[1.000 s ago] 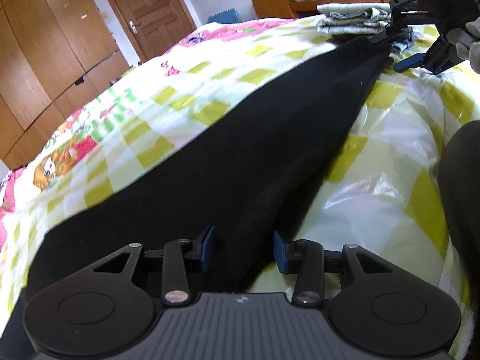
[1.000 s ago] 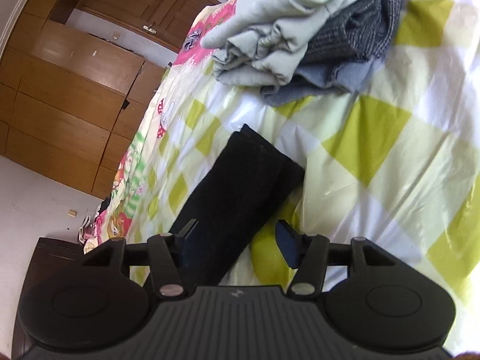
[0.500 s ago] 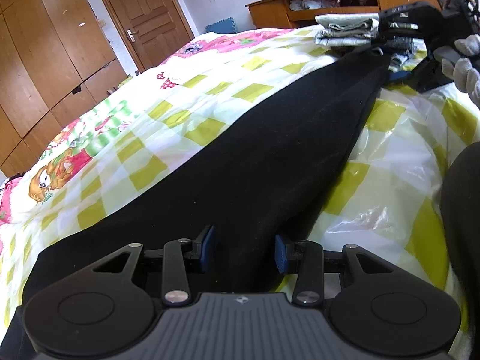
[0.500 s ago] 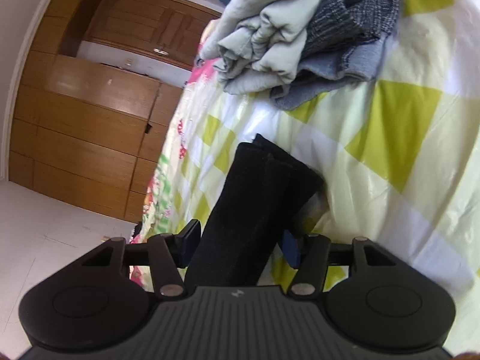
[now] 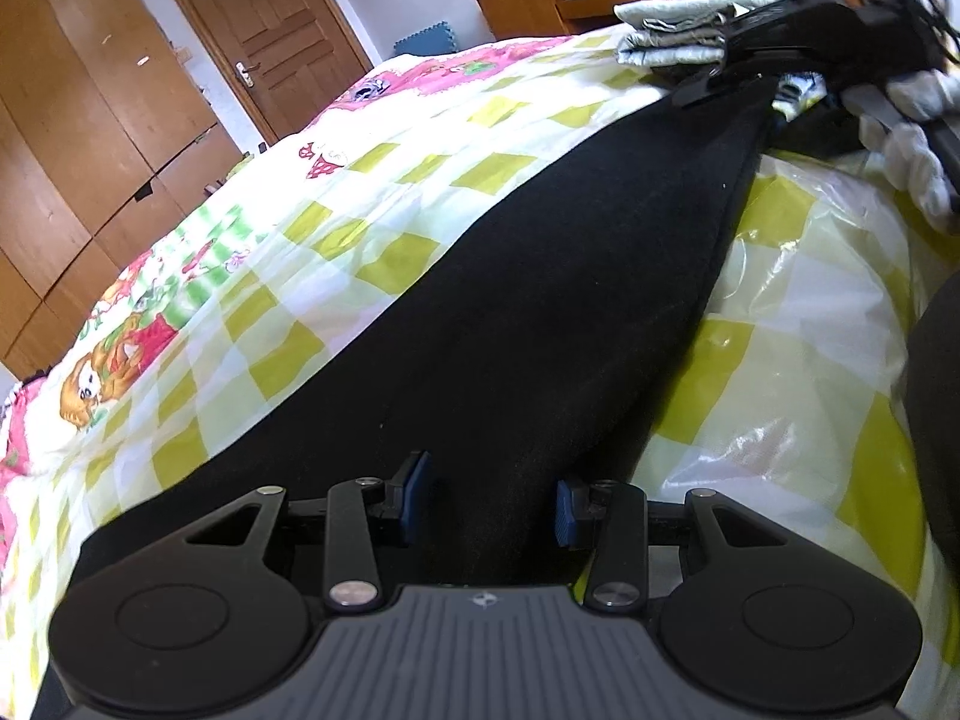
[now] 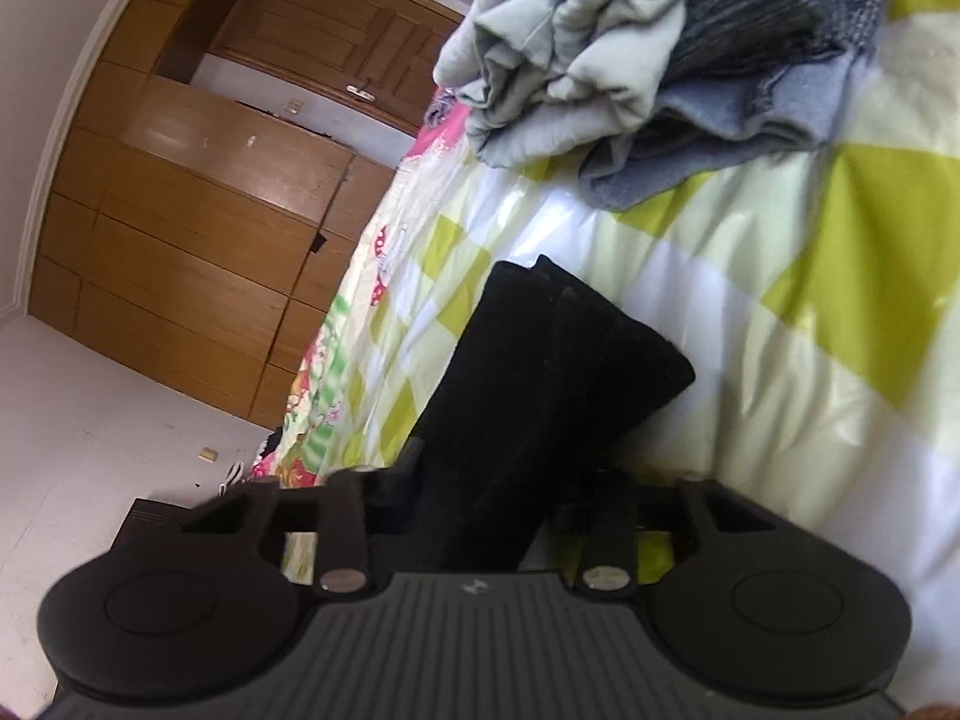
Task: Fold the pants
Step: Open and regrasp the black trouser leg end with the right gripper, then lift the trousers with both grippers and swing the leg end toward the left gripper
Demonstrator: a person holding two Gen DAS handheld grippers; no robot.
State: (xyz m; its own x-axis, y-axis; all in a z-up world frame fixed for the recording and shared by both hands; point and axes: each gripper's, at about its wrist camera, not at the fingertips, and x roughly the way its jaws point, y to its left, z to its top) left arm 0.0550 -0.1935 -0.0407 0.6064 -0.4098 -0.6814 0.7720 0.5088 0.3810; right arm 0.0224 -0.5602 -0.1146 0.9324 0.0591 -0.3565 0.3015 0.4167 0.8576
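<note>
Pants (image 5: 540, 276) (black, unlabelled) between both grippers' fingers (image 5: 414, 495).

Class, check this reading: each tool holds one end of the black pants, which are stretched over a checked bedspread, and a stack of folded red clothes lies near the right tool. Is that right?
One detail is wrong: the stack of folded clothes is pale grey and dark grey, not red, as the right wrist view shows. The rest holds: left tool and right tool each grip an end of the black pants over the checked bedspread.
</note>
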